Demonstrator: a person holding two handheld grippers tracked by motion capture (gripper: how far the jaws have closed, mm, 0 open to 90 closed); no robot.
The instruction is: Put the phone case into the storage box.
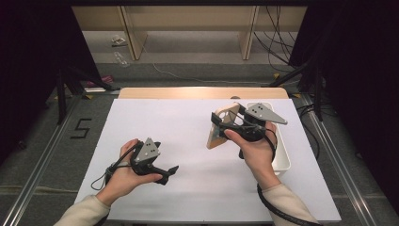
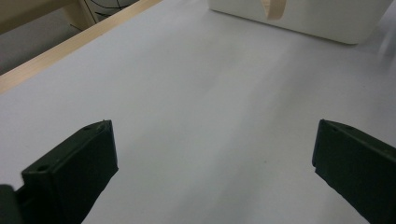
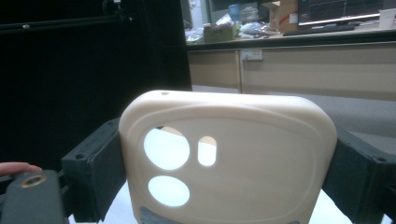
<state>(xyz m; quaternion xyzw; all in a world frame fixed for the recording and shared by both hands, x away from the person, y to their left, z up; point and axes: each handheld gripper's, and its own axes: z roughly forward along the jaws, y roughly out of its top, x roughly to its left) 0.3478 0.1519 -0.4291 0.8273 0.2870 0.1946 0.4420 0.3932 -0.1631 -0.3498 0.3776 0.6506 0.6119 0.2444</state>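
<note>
Slippage is my main worry: my right gripper (image 1: 225, 126) clamps a beige phone case (image 3: 227, 156) by its two long edges, jaws set wide across its width, and the case is held up off the table, just left of the white bin (image 1: 282, 155). The case looks like smooth, thin plastic, so I judge it could bow under the squeeze and spring out, or pivot between the pads if I tilt my wrist quickly. A drop from here would land it on the sheet or clip the bin's rim. Its camera cut-outs face my right gripper's camera, and the pads sit below them, which seems a fair hold.

My left gripper (image 1: 165, 173) stands wide open with nothing between its jaws, low over the table and well apart from the case; bringing it in carelessly could knock the case loose.

The table (image 1: 155, 117) is covered in plain white sheet, with a light wooden edge (image 1: 202, 92) at the far side. Beyond lie grey floor, loose cables (image 1: 275, 42), dark curtains, and a wooden counter (image 3: 289, 60) cluttered with boxes.
</note>
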